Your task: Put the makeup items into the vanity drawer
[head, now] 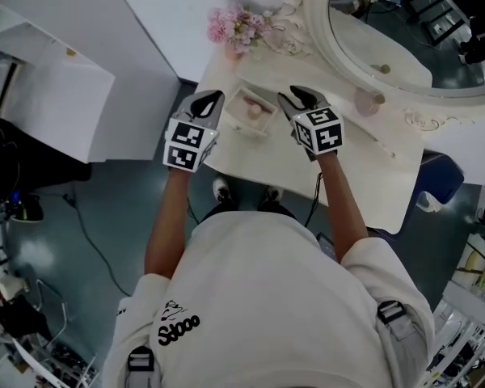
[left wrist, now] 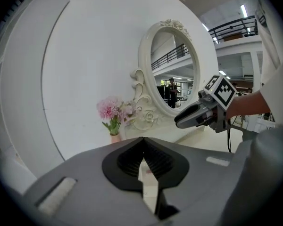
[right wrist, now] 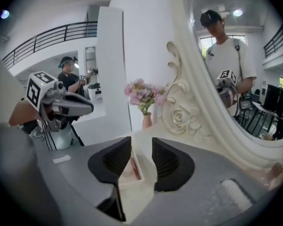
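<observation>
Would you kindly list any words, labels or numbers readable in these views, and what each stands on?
"Sbooo" (middle letters uncertain): black print low on the person's white shirt.
Marker cubes: black-and-white square patterns only, no words.
No other text is readable.

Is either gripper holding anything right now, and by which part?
Nothing is held. The left gripper is shut and empty; the right gripper stands open, the small white box only showing beyond its jaws.

The right hand-held gripper (right wrist: 141, 149), jaws apart, points at a white box (right wrist: 131, 183) of pink items (right wrist: 134, 169).
</observation>
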`<state>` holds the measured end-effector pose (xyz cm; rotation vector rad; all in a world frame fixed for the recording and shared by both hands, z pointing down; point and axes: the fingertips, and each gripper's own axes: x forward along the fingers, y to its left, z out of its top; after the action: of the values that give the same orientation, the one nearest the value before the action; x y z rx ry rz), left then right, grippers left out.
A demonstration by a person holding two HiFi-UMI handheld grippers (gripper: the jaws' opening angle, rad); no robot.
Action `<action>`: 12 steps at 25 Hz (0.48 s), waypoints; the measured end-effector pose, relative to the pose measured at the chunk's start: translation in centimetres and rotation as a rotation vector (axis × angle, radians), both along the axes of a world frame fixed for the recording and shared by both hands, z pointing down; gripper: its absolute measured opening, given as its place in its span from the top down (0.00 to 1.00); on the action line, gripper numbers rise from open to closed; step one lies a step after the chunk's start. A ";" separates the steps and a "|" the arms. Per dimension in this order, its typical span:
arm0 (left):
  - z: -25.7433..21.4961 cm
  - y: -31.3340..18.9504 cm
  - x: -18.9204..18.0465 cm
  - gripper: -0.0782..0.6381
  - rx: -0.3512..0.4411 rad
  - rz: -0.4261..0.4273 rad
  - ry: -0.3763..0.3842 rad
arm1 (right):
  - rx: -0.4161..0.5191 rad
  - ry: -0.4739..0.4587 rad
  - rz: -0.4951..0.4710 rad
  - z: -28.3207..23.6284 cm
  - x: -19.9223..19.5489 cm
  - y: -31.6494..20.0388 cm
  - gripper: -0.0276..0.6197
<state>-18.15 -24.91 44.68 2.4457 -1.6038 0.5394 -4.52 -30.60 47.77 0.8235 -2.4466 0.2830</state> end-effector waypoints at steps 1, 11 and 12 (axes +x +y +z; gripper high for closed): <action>-0.8 -0.5 0.5 0.87 0.011 0.013 0.001 | 0.025 -0.031 0.025 -1.6 0.8 -0.3 0.75; -9.4 -4.9 6.9 0.87 0.179 0.160 0.010 | 0.333 -0.112 0.218 -14.4 10.0 -1.0 0.95; -10.1 -5.1 7.7 0.87 0.192 0.174 0.010 | 0.360 -0.104 0.223 -15.3 10.7 -0.9 0.95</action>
<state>-10.45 -29.99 34.57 2.7414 -1.5121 0.4136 6.17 -31.48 32.49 1.2683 -2.5427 -0.0408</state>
